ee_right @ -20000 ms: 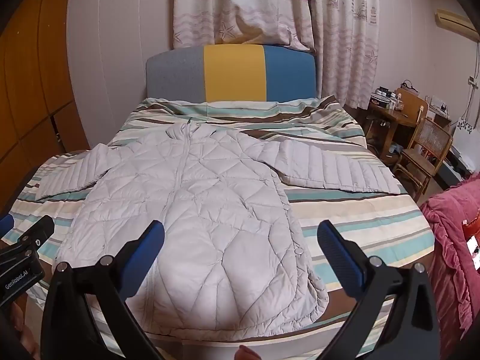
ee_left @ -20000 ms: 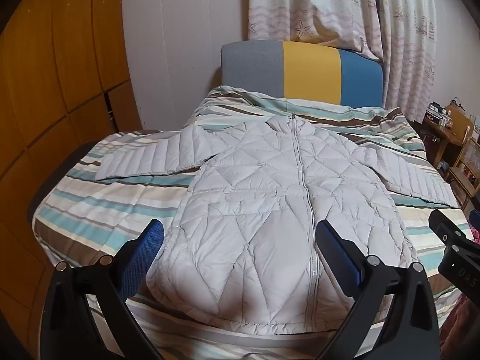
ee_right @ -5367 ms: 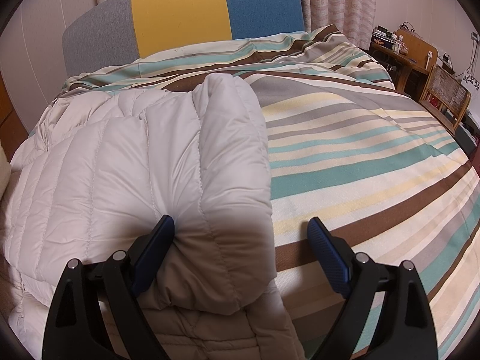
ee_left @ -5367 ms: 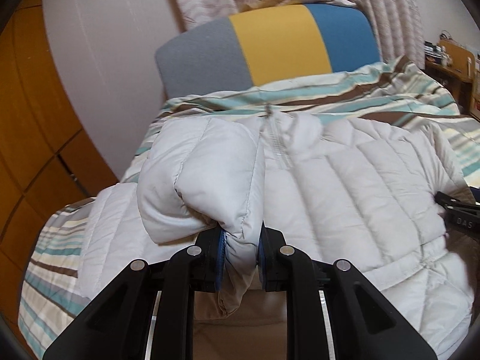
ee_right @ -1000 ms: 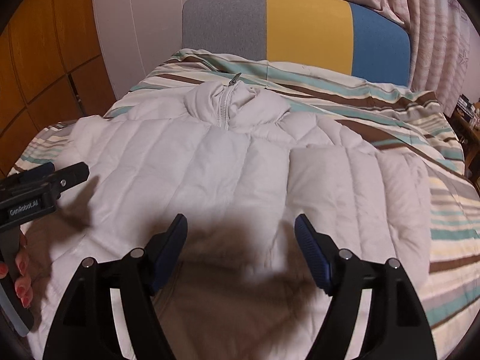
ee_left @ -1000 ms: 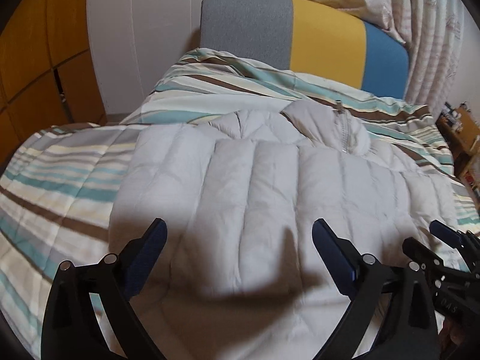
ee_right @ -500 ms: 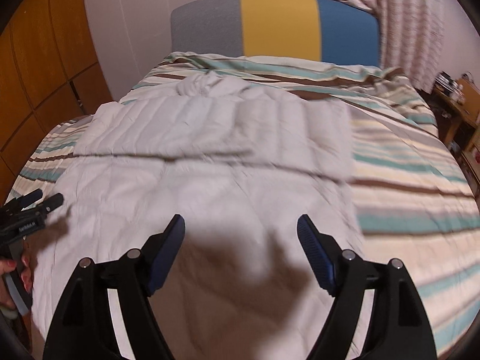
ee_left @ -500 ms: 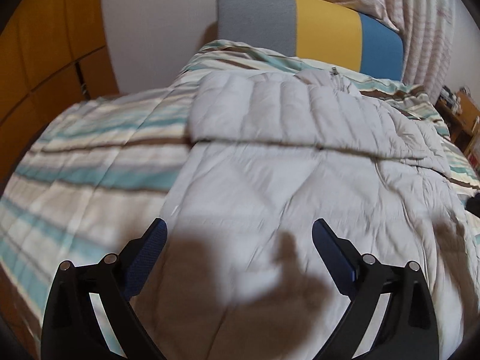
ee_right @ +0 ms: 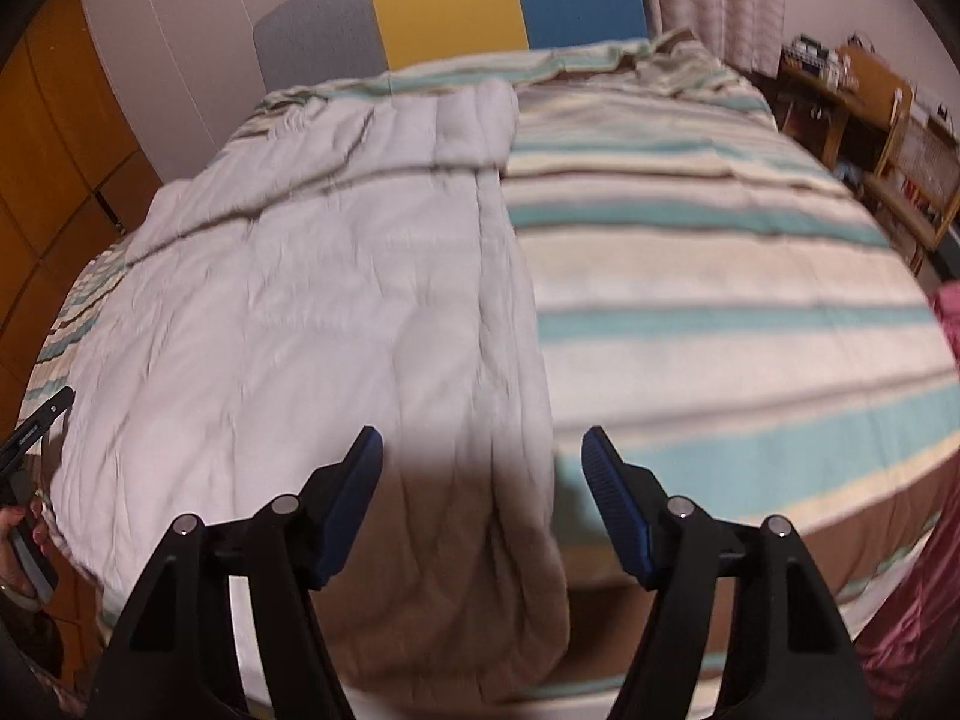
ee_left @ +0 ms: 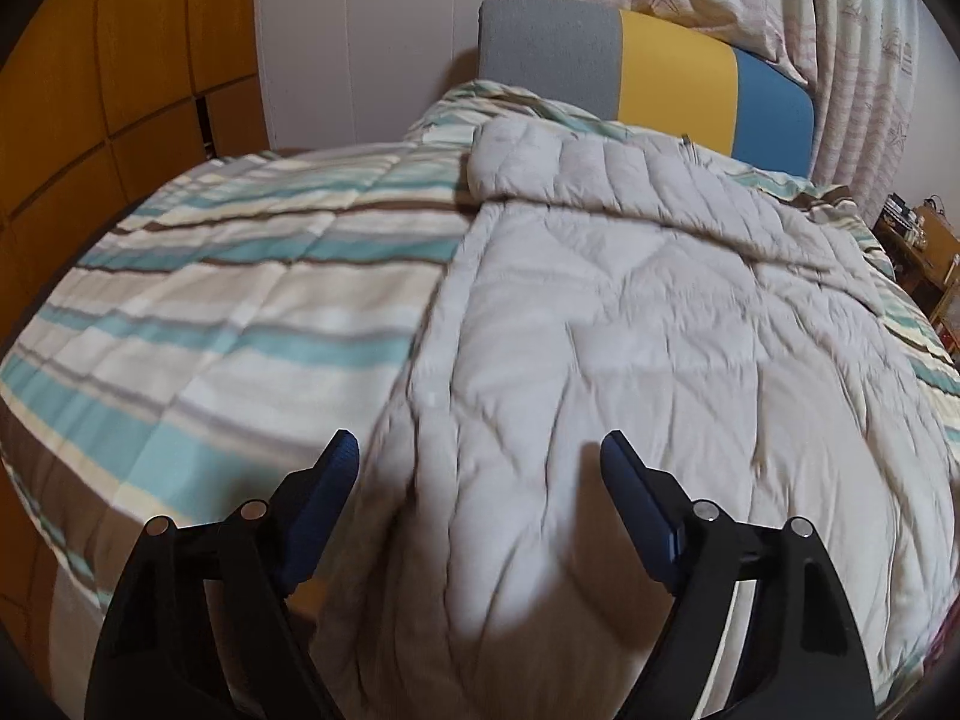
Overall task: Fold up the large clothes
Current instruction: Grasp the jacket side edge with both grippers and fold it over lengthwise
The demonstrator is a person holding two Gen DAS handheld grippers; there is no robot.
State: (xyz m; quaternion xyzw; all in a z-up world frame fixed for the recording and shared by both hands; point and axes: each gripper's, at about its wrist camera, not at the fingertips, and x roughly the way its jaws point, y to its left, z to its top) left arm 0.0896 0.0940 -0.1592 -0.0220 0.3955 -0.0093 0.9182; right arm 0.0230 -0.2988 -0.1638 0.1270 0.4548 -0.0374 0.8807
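In the left wrist view, wooden cupboard doors [ee_left: 90, 90] fill the upper left of the frame. Right of them the striped bedspread [ee_left: 240, 276] runs across the left half, and the pale quilted jacket [ee_left: 630, 330] covers the centre and right, lying flat on the bed with its sleeves folded across the upper part. Its left edge runs down toward the lower centre, where the left claw [ee_left: 480, 462] stands released above the hem corner, its 2 blue pads apart and having just been closing, with the jacket's edge in line between them but not pressed. The grey, yellow and blue headboard [ee_left: 660, 66] sits at upper centre, and patterned curtains [ee_left: 840, 30] hang at the upper right.

In the right wrist view, the left claw's black tip [ee_right: 36, 426] shows at the far left edge, with fingers [ee_right: 18, 531] of a hand below it. The jacket [ee_right: 300, 300] fills the left half and the bedspread [ee_right: 720, 300] the right. At lower centre the right claw [ee_right: 483, 450] is released too, having just been closing, straddling the jacket's right edge without pinching it. Wooden furniture [ee_right: 870, 102] stands at the upper right.
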